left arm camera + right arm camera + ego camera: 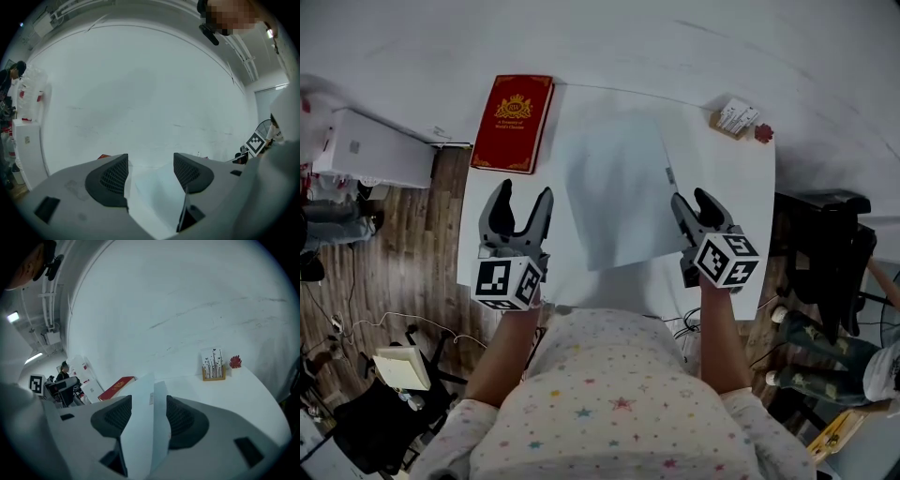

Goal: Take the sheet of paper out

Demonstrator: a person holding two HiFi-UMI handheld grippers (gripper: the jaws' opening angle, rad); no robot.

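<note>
A pale sheet in a clear sleeve [614, 192] lies in the middle of the white table [727, 197]. My right gripper [691, 198] is at its right edge, jaws partly apart. In the right gripper view a white sheet [137, 427] and a translucent layer [161, 427] run between the jaws of the right gripper [149, 401]; I cannot tell whether the pads touch them. My left gripper [523, 190] stands open just left of the sheet, nothing between its fingers. The left gripper view has the sheet [154, 197] beyond and below the open left gripper [151, 161].
A red book [514, 122] lies at the table's far left corner. A small card holder [734, 118] and a red ornament [764, 132] stand at the far right corner. A white cabinet [375, 150] is left of the table, a black chair [825, 244] to the right.
</note>
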